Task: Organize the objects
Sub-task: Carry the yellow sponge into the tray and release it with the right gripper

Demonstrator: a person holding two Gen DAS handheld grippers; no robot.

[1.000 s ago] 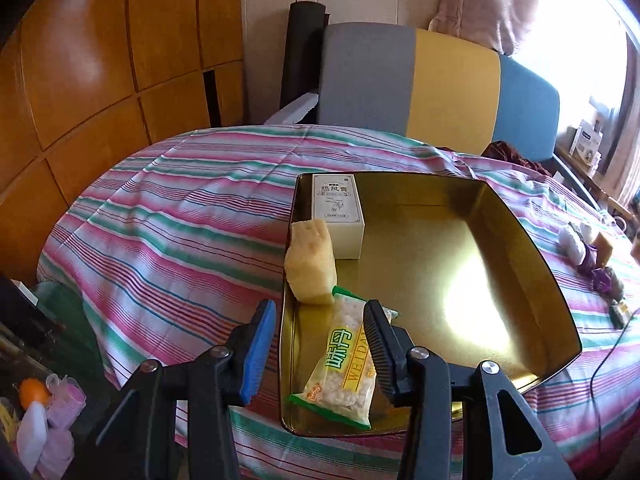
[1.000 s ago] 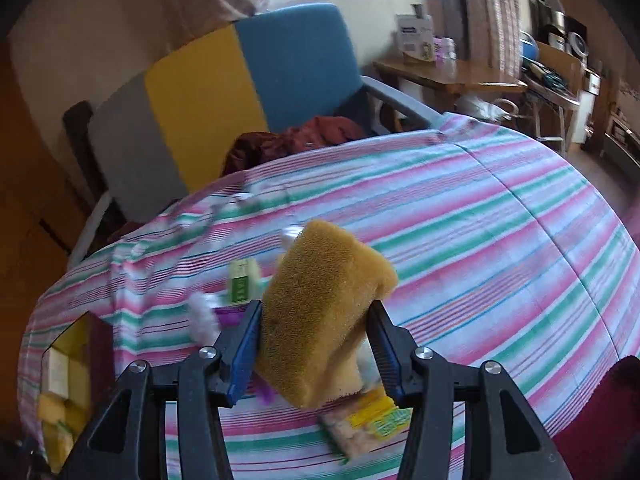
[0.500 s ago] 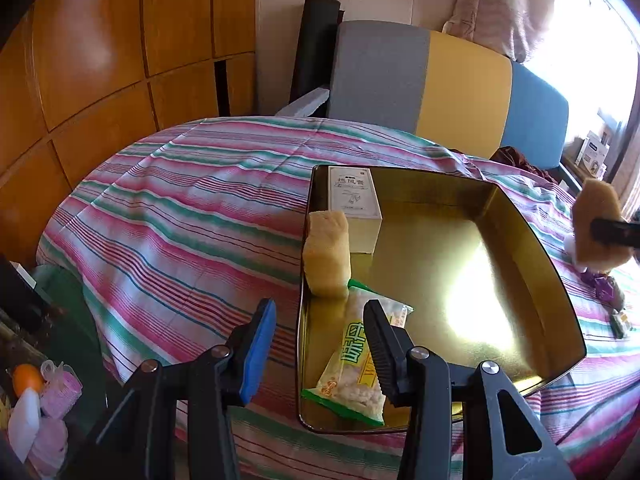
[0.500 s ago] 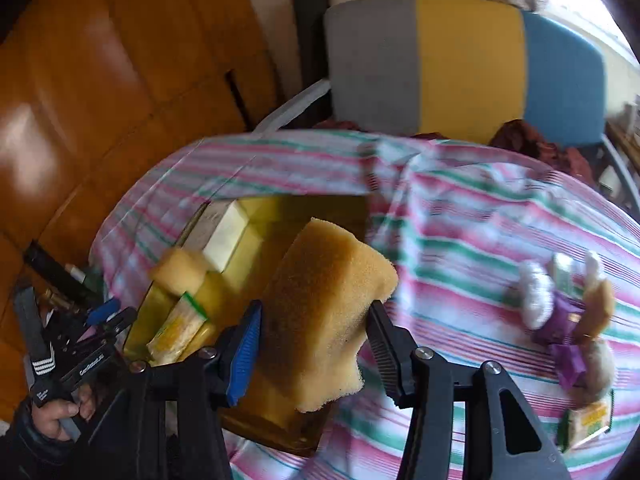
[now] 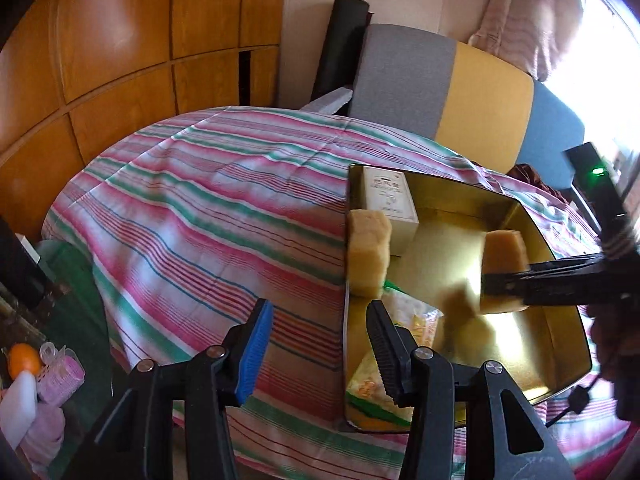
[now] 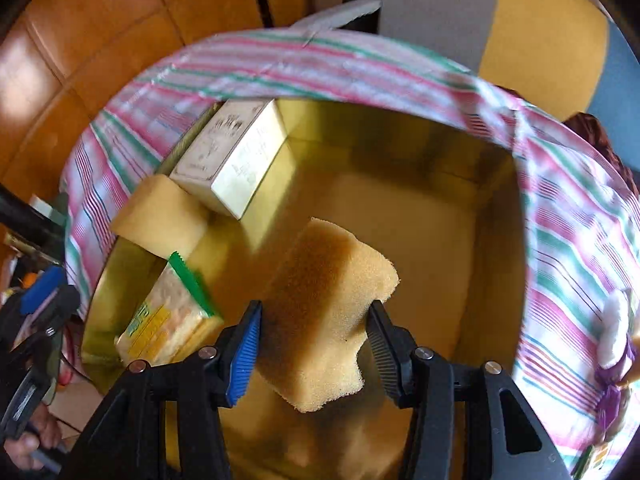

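Observation:
My right gripper [image 6: 312, 344] is shut on a yellow-brown sponge [image 6: 324, 304] and holds it above the middle of the gold tin tray [image 6: 472, 216]. The same sponge [image 5: 502, 268] and right gripper [image 5: 486, 284] show over the tray [image 5: 560, 344] in the left wrist view. In the tray lie a white box [image 5: 388, 204], a pale sponge [image 5: 368, 252] and a snack packet [image 5: 384, 380] along its left side. My left gripper [image 5: 318, 348] is open and empty, hovering over the tray's near left edge.
The tray sits on a striped tablecloth [image 5: 200, 216]. A grey, yellow and blue chair [image 5: 448, 92] stands behind the table. A plush toy [image 6: 616, 344] lies on the cloth right of the tray. Small items [image 5: 24, 376] sit low at the left.
My right gripper has carried the sponge from the table's right side to over the tray. My left gripper has drifted left, away from the snack packet.

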